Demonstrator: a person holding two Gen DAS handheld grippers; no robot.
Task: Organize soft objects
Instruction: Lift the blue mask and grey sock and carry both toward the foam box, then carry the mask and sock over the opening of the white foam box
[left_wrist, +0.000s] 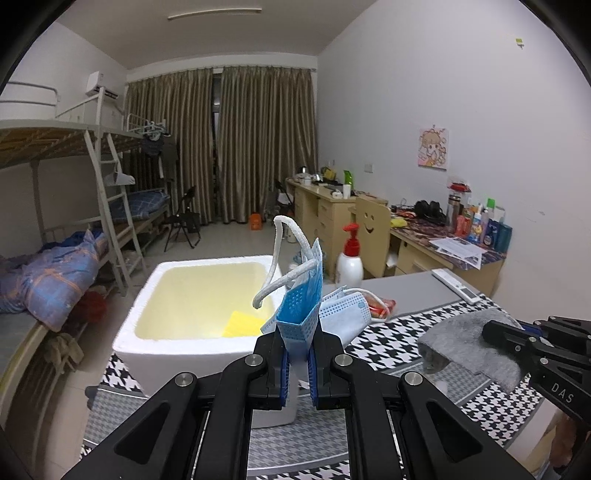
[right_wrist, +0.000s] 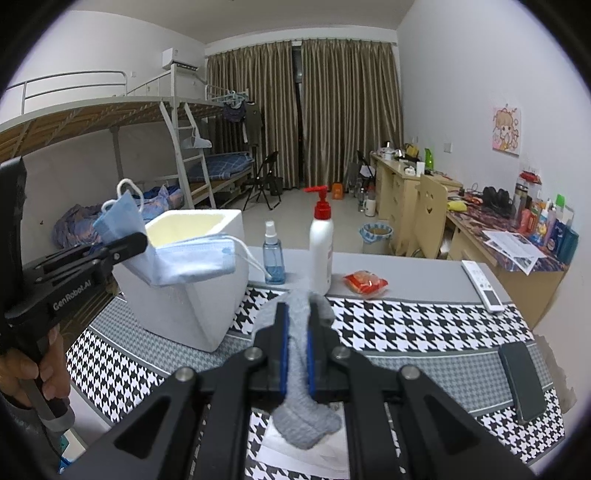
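Observation:
My left gripper (left_wrist: 298, 347) is shut on blue face masks (left_wrist: 301, 314), held just right of and above the white foam box (left_wrist: 147, 314); white ear loops stick up. A yellow cloth (left_wrist: 242, 325) lies inside the box. In the right wrist view the left gripper (right_wrist: 136, 240) holds the masks (right_wrist: 195, 264) over the box's (right_wrist: 192, 314) near rim. My right gripper (right_wrist: 295, 321) is shut on a grey cloth (right_wrist: 301, 417), above the houndstooth mat; it also shows in the left wrist view (left_wrist: 472, 347).
On the table stand a white pump bottle (right_wrist: 320, 254), a blue spray bottle (right_wrist: 273, 258), a red snack packet (right_wrist: 365, 282), a white remote (right_wrist: 482, 284) and a black phone (right_wrist: 522, 380). A cluttered desk (right_wrist: 498, 236) is at right, bunk beds at left.

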